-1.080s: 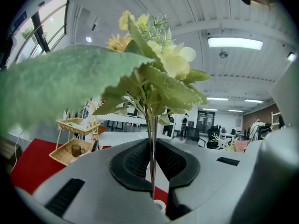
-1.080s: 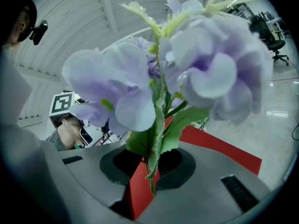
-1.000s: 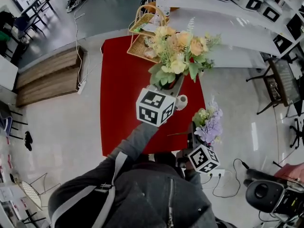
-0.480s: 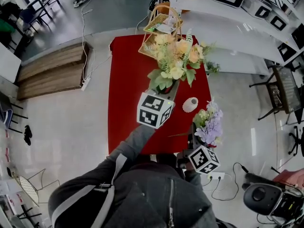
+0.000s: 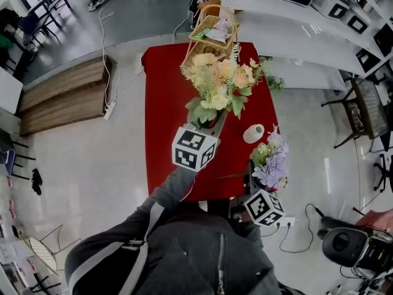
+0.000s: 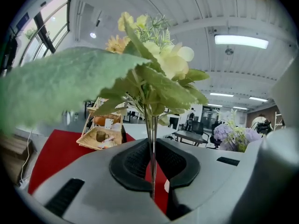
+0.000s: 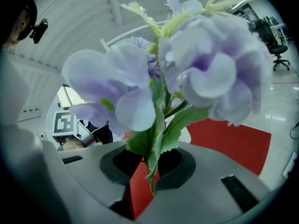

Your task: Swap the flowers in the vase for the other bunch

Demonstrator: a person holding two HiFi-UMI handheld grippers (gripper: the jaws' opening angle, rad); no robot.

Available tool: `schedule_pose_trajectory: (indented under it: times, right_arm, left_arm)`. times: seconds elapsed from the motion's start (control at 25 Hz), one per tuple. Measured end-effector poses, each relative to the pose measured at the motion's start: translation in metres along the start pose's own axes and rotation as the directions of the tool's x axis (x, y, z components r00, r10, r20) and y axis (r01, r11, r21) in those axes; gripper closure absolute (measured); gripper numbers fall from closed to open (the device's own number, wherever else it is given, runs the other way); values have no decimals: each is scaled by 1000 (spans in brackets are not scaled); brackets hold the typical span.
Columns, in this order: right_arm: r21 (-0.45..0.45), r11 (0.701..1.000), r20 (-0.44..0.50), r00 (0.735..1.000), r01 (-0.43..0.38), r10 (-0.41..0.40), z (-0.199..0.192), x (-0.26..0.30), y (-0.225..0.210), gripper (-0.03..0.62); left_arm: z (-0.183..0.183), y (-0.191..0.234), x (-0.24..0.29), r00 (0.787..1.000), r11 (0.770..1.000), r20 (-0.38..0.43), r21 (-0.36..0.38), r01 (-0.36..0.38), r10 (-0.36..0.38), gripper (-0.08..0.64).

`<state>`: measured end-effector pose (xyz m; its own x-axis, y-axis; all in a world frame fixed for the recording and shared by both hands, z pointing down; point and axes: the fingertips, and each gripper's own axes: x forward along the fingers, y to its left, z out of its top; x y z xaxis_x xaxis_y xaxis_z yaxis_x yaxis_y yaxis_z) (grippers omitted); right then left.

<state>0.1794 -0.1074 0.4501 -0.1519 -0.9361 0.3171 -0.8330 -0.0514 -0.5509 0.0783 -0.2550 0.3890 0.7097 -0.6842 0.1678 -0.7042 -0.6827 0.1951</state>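
My left gripper (image 5: 211, 120) is shut on the thin stems of the yellow and orange bunch (image 5: 221, 83), which stands upright over the red table (image 5: 164, 103). The stems (image 6: 151, 143) sit pinched between the dark pads of that gripper (image 6: 152, 168). A small white vase (image 5: 253, 133) stands on the table near its right edge, just right of the left gripper and apart from it. My right gripper (image 5: 253, 180) holds the purple bunch (image 5: 271, 160) near the table's front right corner. Its stem (image 7: 150, 183) is clamped in the right gripper (image 7: 149, 171), and the blooms (image 7: 177, 73) fill that view.
A wicker basket (image 5: 212, 34) with small items stands at the table's far end, also visible as the basket (image 6: 102, 130) in the left gripper view. White counters (image 5: 307, 23) run behind and to the right. A wooden bench (image 5: 64, 100) lies on the floor at the left.
The left gripper has carried the yellow bunch leftward and lower, away from the white vase, which now stands apart. The right gripper with the purple bunch has shifted slightly.
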Motion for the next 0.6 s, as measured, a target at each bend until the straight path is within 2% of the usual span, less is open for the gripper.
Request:
schedule_pose_trajectory:
  times: [0.28,0.6]
  right_arm:
    - [-3,999,4,999,36,-36,-14,1,8,526]
    - [6,996,35,996,84,-84,-25,-4,6,526]
  left_arm:
    - [-22,16,-13,999,999,-48,32,8,-6,526]
    - [-46,20,-29,995,998,-79,41,57,-53,523]
